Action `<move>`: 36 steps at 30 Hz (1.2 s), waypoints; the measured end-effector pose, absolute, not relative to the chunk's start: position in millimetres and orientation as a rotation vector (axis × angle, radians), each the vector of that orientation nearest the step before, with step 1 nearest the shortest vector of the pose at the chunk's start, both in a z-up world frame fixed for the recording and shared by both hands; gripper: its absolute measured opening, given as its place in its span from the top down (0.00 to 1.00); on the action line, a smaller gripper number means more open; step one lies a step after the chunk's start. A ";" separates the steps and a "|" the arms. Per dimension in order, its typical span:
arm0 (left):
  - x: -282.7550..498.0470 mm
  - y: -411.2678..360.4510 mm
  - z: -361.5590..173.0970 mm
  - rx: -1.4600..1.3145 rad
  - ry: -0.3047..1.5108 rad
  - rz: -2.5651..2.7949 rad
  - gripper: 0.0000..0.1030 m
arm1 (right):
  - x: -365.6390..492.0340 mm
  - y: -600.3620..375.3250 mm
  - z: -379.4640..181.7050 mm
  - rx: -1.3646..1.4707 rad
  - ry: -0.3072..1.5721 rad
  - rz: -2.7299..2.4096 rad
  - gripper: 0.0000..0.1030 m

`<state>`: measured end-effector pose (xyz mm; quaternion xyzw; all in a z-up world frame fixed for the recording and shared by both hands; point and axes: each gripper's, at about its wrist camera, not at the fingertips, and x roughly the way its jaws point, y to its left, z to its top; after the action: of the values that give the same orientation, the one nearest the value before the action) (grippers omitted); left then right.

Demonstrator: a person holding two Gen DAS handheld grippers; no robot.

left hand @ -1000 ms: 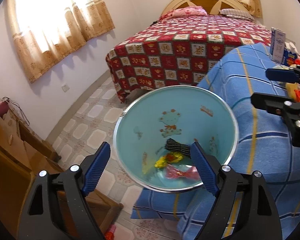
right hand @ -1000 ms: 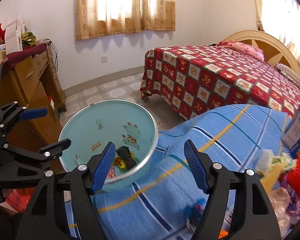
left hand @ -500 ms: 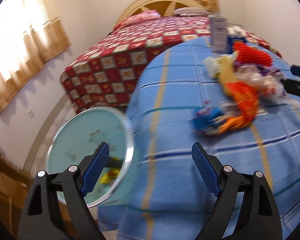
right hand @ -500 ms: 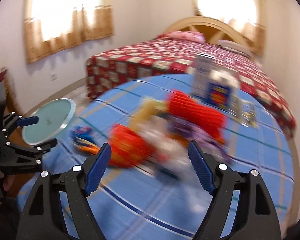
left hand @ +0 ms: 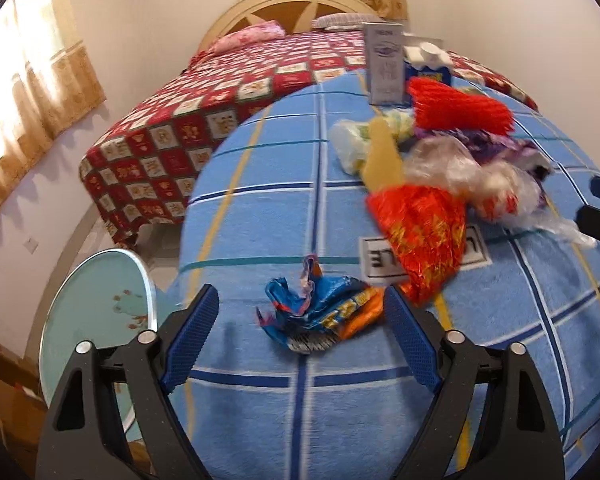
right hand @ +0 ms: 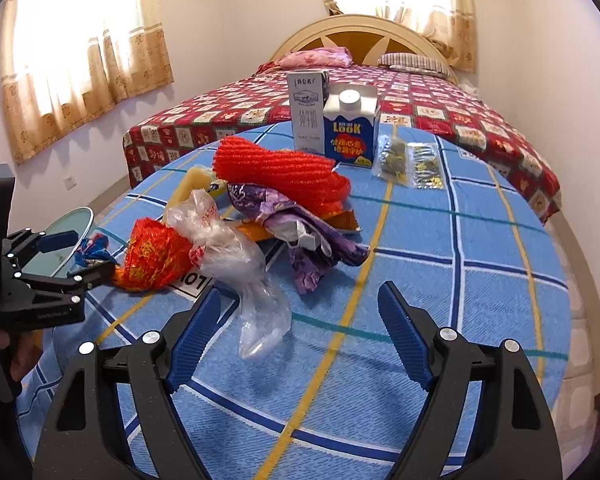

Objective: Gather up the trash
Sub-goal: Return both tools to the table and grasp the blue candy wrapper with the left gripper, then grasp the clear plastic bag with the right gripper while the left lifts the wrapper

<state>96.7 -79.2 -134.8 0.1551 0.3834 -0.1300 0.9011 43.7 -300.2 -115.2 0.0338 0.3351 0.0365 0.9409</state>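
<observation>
A crumpled blue and orange wrapper [left hand: 320, 312] lies on the blue checked tablecloth [left hand: 380, 400] between the jaws of my left gripper [left hand: 300, 300], which are closing; the pads stand clear of it. My right gripper [right hand: 299, 290] is open over the cloth, and the tail of a clear plastic bag [right hand: 256, 312] lies beside its left pad. Behind are a red foil wrapper [right hand: 152, 256], a purple wrapper [right hand: 300, 232] and a red net [right hand: 276, 168]. The teal bin [left hand: 100, 300] stands off the table's left edge.
Two cartons [right hand: 350, 128] and small sachets [right hand: 408, 160] stand at the table's far side. A bed with a red patchwork cover [right hand: 440, 108] lies beyond. The left gripper [right hand: 80, 254] shows at the right view's left edge. Tiled floor runs below the curtained windows.
Both views swung from the bin to the trash pile on the table. The blue and orange wrapper now lies between the left jaws, which have narrowed a little.
</observation>
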 end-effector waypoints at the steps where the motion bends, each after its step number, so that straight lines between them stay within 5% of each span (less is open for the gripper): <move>1: 95.3 -81.0 -136.0 0.322 0.799 -0.284 0.40 | 43.6 -300.2 -116.6 0.072 0.685 0.075 0.22; 6: 86.8 -86.5 -132.8 0.360 0.775 -0.318 0.68 | 41.7 -300.3 -119.2 0.087 0.684 0.075 0.22; 16: 64.8 -61.5 -99.8 0.363 0.686 -0.283 0.71 | 48.9 -282.1 -101.1 0.057 0.647 0.096 0.23; 24: 68.5 -22.1 -92.5 0.330 0.685 -0.168 0.71 | 82.0 -251.2 -111.4 0.027 0.740 0.184 0.50; 29: 67.9 -14.6 -96.2 0.321 0.692 -0.154 0.71 | 87.9 -240.7 -120.9 0.013 0.800 0.218 0.51; 36: 66.2 -12.9 -98.5 0.316 0.688 -0.154 0.71 | 88.4 -233.9 -124.9 0.030 0.843 0.293 0.68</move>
<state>66.2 -12.9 -98.5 0.1541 0.3354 -0.0752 0.9263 88.4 -233.9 -124.9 0.0145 0.4077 0.1416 0.9019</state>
